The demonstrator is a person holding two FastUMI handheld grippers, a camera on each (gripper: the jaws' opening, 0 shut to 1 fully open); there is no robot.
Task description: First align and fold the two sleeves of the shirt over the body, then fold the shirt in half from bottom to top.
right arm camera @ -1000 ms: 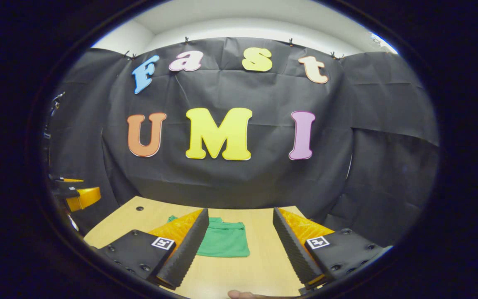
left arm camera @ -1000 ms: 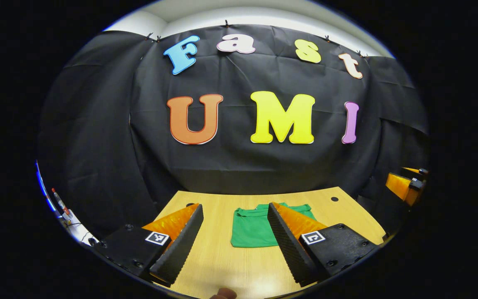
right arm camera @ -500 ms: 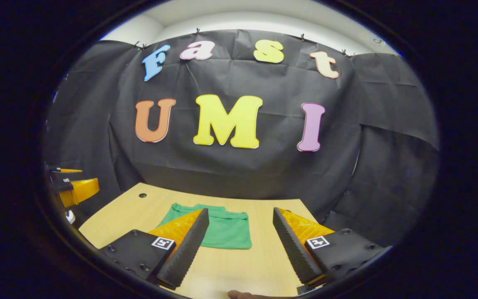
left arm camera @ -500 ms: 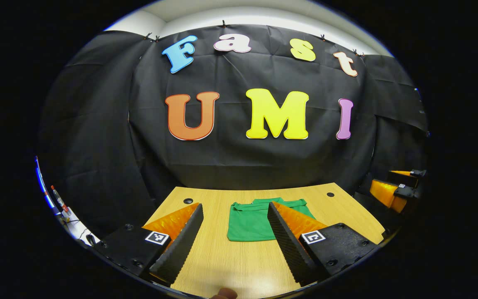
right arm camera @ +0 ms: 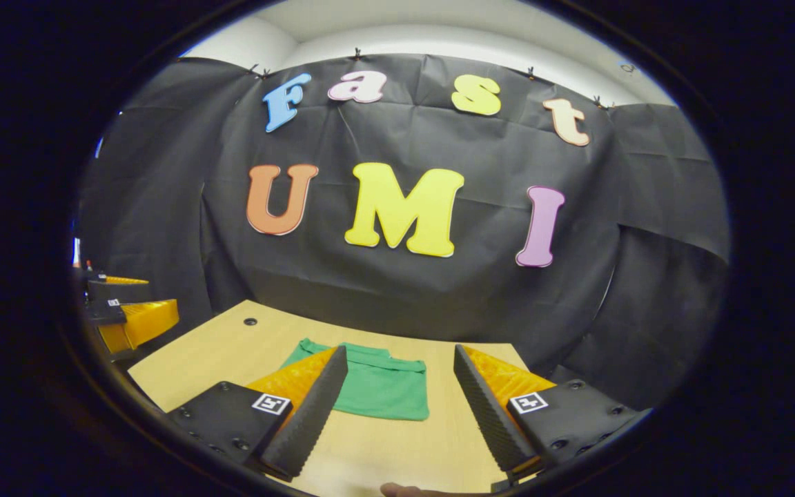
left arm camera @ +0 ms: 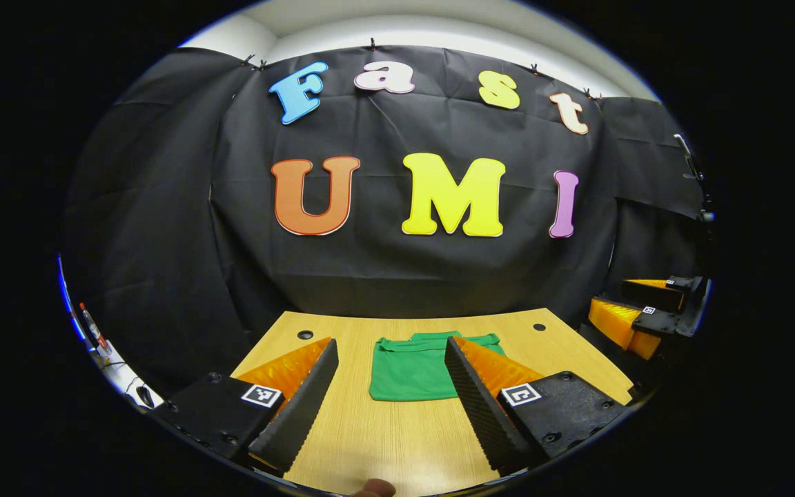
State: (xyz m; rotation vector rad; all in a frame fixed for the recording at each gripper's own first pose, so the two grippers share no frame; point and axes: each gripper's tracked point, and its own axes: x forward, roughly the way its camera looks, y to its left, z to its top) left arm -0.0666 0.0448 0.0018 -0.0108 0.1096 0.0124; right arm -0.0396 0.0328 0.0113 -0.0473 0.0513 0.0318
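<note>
The green shirt (left arm camera: 411, 369) is lying flat on the wooden worktop (left arm camera: 404, 442) as a compact rectangle, its collar edge toward the black booth wall, and no sleeves are sticking out to the sides, so it is looking as if both the sleeve folds and the bottom-to-top fold are already done. The left tongs (left arm camera: 392, 393) are hanging above the near part of the worktop with their jaws standing wide apart and nothing between them; the right tongs (right arm camera: 401, 397) are doing the same, spread wide and empty. Over the last second both have been drawing back and swinging slightly, so the shirt is now sitting a little farther left in the left gripper view and a little farther right in the right gripper view, while its outline is staying the same and no cloth is being carried along. Each tool is also showing at the edge of the other's view, the right tongs (left arm camera: 635, 321) off to the side of the worktop and the left tongs (right arm camera: 128, 317) likewise, well apart from the shirt. My reading is that the folding is finished and the person is simply retreating; what could remain is a light check that the folded edges are lining up.
</note>
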